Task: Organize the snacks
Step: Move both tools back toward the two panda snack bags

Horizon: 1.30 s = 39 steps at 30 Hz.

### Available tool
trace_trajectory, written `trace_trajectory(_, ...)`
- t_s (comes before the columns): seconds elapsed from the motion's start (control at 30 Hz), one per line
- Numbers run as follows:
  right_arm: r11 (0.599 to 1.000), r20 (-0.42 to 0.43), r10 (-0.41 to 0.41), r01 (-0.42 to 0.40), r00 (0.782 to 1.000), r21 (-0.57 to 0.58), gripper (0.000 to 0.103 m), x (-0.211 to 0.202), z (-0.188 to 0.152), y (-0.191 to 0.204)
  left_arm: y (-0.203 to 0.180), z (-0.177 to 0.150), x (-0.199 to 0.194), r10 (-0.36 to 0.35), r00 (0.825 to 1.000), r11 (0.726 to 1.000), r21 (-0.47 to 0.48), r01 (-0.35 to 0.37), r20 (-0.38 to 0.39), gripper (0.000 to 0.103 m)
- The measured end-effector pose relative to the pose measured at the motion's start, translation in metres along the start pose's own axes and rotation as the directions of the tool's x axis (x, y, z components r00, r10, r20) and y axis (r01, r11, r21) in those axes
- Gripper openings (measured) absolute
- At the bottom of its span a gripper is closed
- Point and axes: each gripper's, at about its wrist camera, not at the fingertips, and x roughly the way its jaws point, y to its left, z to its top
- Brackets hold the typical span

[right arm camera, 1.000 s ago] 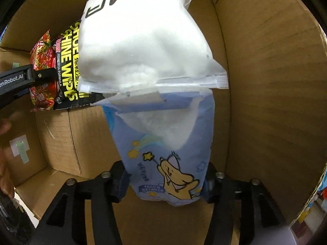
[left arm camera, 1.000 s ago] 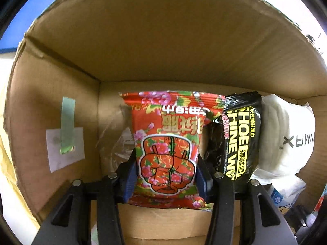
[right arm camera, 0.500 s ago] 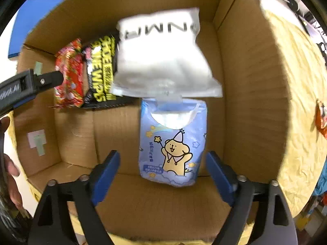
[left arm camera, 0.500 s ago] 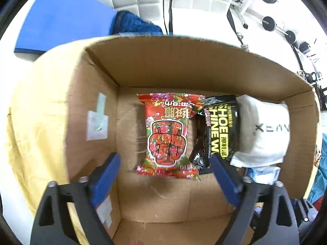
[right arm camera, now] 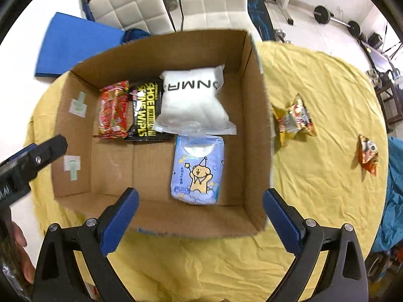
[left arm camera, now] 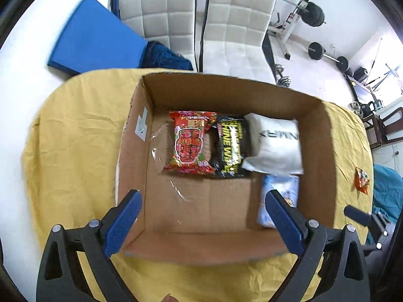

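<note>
Both the left gripper (left arm camera: 201, 207) and the right gripper (right arm camera: 200, 206) have just been opening their blue fingers (right arm camera: 121, 220) wide and hold nothing, because the red flowered snack packet (left arm camera: 190, 142) and the light blue bear-printed pack (right arm camera: 197, 170) now lie inside the brown cardboard box (right arm camera: 257, 115) on the yellow-covered bench (right arm camera: 327, 188), while two orange snack packets (right arm camera: 293, 119) wait to its right.

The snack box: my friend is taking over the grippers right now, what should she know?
Left gripper and right gripper: jaws just opened, both empty, above the cardboard box.
In the box: red floral packet, black shoe wipes, white pouch, blue bear tissue pack.
Left: two orange snack packets on the yellow cloth.
</note>
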Motion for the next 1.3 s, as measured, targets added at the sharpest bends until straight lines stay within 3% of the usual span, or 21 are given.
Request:
trace_trajectory(0.3,0.998,0.104,0.063,-0.060,0.993,-0.033,0.100,-0.075,-0.034,-0.019,-0.017,-0.016,-0.042,-0.002,0.999,1.000,0.016,0.001,0.052,0.100)
trace_trajectory(0.67,0.992,0.139,0.127,-0.126,0.982,-0.018,0.100,-0.105,-0.050,-0.058,-0.054,-0.021,-0.070,0.007,0.997,1.000,0.013,-0.008,0.083,0.100)
trace_trajectory(0.83,0.991,0.161,0.105,-0.117,0.981,0.067,0.100,-0.111,-0.048,-0.115,-0.098,-0.014,-0.063,-0.018,0.997,0.998,0.056,0.014,0.081,0.100)
trace_trajectory(1.03,0.974,0.162,0.003,-0.039,0.987,0.224,0.100,-0.110,-0.040,-0.215,-0.180,0.006,-0.032,-0.075,0.997,0.986,0.154,0.069,0.032,0.100)
trace_trajectory(1.23,0.930,0.119,-0.092,0.042,0.989,0.366,0.100,-0.094,-0.027,-0.323,-0.252,0.038,0.025,-0.066,0.996,0.968,0.236,0.079,-0.063,0.100)
trace_trajectory(1.3,0.917,0.094,-0.103,0.058,0.990,0.396,0.100,-0.084,-0.022,-0.354,-0.270,0.051,0.054,-0.074,0.988,0.968,0.230,0.104,-0.135,0.100)
